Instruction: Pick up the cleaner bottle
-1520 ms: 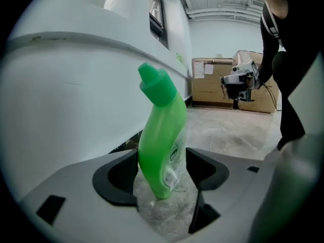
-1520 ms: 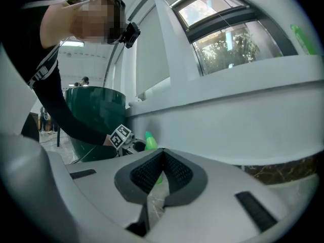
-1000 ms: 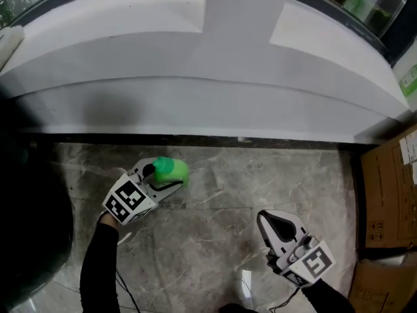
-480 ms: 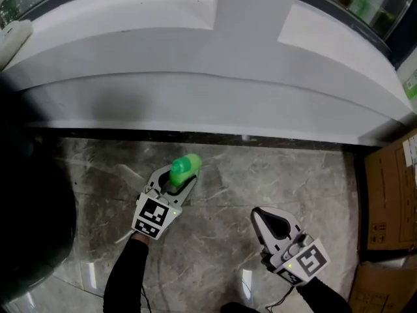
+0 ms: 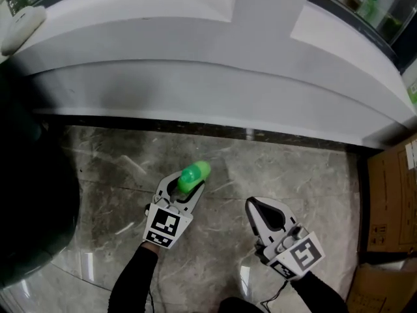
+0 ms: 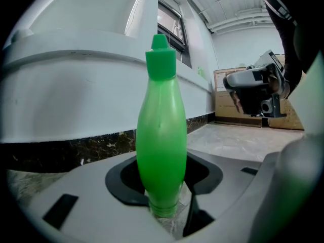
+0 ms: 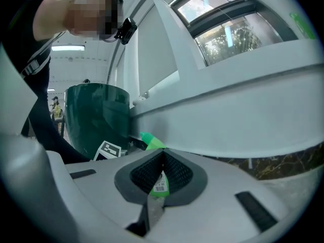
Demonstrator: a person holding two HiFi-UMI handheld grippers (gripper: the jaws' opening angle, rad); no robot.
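Cleaner bottle [image 5: 193, 176] rightward; ledge [image 5: 195, 90] behind

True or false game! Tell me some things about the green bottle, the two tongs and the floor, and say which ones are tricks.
1. The left tongs grip the green cleaner bottle. True.
2. The right tongs hold a bottle too. False: they are shut and empty.
3. The bottle's cap is red. False: it is green like the bottle.
4. A cardboard box stands at the right edge of the head view. True.
5. The floor is carpet. False: it looks like shiny veined stone.
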